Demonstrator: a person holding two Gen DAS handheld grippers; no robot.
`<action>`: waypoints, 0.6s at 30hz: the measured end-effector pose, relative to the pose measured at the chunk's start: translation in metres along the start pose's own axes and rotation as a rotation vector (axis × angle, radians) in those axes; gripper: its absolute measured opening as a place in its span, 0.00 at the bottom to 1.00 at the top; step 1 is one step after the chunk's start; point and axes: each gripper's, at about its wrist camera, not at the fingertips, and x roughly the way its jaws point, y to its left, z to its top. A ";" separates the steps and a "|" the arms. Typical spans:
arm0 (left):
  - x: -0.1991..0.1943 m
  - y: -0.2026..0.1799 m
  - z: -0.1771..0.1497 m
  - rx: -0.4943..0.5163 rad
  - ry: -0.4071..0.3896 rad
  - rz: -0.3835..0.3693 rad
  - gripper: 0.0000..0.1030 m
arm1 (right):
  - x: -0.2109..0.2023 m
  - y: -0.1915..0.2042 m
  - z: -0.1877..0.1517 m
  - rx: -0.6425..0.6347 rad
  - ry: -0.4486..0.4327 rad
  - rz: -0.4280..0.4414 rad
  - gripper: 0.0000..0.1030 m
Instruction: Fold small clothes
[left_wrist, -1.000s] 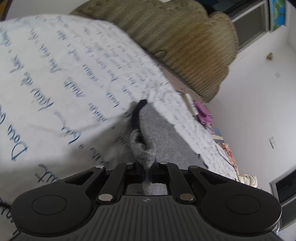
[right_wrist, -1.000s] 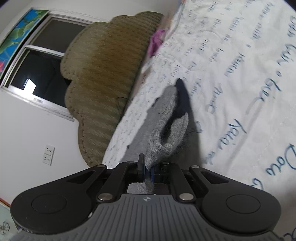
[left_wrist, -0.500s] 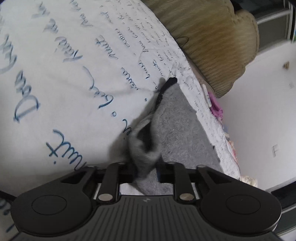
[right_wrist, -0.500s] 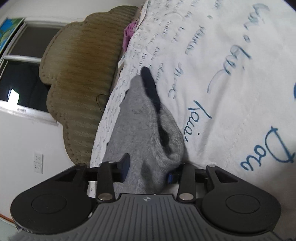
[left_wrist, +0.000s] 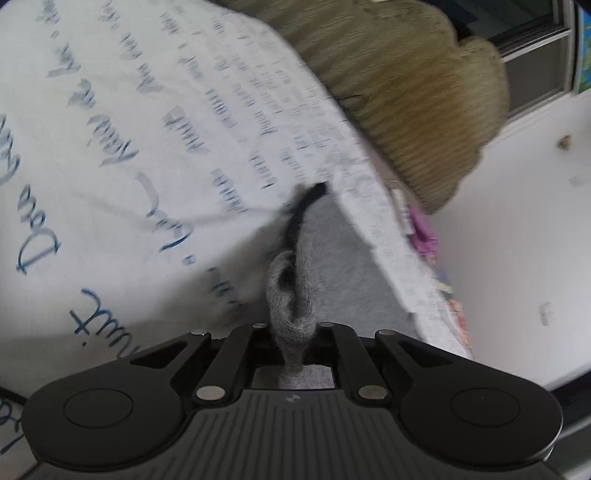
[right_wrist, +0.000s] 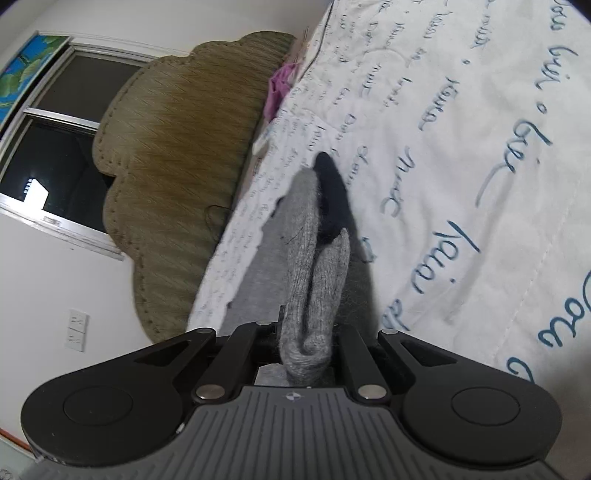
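My left gripper (left_wrist: 293, 326) & right gripper (right_wrist: 306, 332) jaws each pinch the near end of the grey sock (left_wrist: 291, 295) w/ black toe (right_wrist: 332, 192); far end drapes toward the bed sheet (left_wrist: 110, 166)

The white bedspread (left_wrist: 122, 122) carries blue cursive script all over; most is blurred or too distorted to read. One word near the left edge looks like "Dou" or "Dora", but that stays uncertain.
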 end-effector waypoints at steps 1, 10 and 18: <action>-0.007 -0.006 0.002 0.019 0.000 -0.021 0.04 | -0.004 0.002 0.001 0.004 -0.003 0.012 0.10; -0.059 -0.006 -0.008 0.035 0.047 -0.052 0.04 | -0.055 0.010 -0.017 -0.023 0.030 0.059 0.10; -0.074 0.053 -0.041 -0.069 0.134 0.051 0.04 | -0.102 -0.044 -0.052 0.040 0.042 -0.061 0.09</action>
